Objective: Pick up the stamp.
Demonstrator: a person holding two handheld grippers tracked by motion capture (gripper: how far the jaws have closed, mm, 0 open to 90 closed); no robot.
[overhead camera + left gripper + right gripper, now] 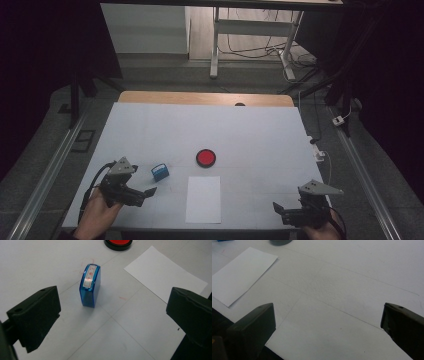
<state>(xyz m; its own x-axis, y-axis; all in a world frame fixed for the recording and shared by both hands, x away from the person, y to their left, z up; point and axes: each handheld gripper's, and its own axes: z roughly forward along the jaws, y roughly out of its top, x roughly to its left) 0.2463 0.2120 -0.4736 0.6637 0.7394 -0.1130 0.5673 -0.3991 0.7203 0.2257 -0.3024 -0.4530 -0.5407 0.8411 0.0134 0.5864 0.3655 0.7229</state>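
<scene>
Left gripper view showed the blue stamp (pixel 90 285) standing upright on the white table (pixel 37 260), ahead of the left gripper (pixel 113 315) and apart from it. The 2 jaws stood wide open and held nothing. The red writing on the stamp's top label was too small to read. Beside the stamp lay a white paper sheet (pixel 163 277), and the red ink pad (pixel 118 243) was cut off by the top edge. In the high view the right gripper (pixel 280 210) hung near the table's front edge, well apart from the stamp (pixel 160 171). Its jaws were also wide open and empty.
</scene>
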